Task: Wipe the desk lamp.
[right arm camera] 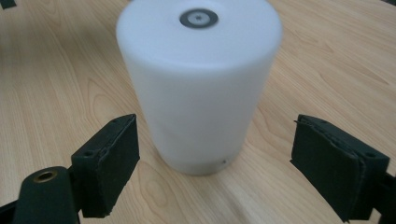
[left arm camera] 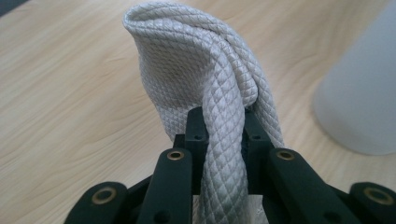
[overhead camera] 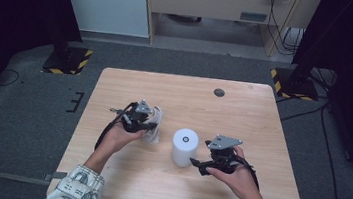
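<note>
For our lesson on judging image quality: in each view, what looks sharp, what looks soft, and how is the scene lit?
High view: table evenly lit, surroundings dark. Left gripper view: quilted cloth sharp in the left claw, white cylinder blurred at the edge. Right gripper view: white cylinder slightly soft, faint shadow at its base, right claw pads crisp.

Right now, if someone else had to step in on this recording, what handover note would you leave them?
Left gripper: shut on a bunched white quilted cloth, held just left of the cylinder.
Right gripper: open, jaws either side of the white cylinder's base, not touching it.
White cylinder: upright near the middle of the wooden table, with a small grey ring on top.
Done: cloth picked up, right gripper lined up on the cylinder.
Left, probably: close the right gripper to steady the cylinder, then bring the cloth onto it, likely for a wipe.
</note>
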A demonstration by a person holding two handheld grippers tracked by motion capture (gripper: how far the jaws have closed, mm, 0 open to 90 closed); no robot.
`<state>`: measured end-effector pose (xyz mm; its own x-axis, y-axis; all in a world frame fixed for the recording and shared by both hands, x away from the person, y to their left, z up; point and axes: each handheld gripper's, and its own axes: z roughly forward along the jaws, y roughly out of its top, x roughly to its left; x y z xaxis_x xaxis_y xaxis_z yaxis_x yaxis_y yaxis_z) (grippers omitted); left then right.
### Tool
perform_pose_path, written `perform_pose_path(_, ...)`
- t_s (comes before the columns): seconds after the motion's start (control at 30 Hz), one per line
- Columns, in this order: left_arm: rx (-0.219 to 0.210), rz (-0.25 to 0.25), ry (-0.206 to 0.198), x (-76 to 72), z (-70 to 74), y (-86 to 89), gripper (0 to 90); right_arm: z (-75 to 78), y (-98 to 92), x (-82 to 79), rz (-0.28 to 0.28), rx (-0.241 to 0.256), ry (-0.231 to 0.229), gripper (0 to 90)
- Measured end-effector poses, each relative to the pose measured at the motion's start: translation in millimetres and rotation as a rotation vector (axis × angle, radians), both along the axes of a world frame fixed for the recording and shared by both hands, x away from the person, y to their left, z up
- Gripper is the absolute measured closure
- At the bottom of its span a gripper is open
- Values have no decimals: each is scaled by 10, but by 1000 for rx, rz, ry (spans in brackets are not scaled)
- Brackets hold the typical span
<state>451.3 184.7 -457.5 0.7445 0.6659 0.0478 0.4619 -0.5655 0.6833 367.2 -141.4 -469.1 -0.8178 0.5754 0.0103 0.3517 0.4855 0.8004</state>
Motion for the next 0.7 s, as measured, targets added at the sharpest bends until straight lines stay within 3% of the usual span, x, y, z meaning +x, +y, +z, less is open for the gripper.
perform_pose_path(0.13, 26, 67, -19, 33, 23, 190, 767, -38, -153, 10, -40, -6, 17, 136)
perform_pose_path(0.2, 19, 100, -10, 59, 3, 291, 767, -49, -231, 41, -66, -6, 27, 134)
perform_pose_path(0.33, 65, 134, 4, 90, -82, 366, 763, -74, -367, 129, -134, -5, 32, 135)
perform_pose_path(0.53, 85, 120, 44, 109, -276, 312, 754, -173, -486, 212, -218, -49, 54, 142)
perform_pose_path(0.63, 68, 105, 55, 116, -324, 269, 727, -210, -531, 244, -250, -58, 70, 143)
perform_pose_path(0.7, 83, 101, 64, 118, -374, 239, 695, -233, -549, 262, -263, -69, 75, 142)
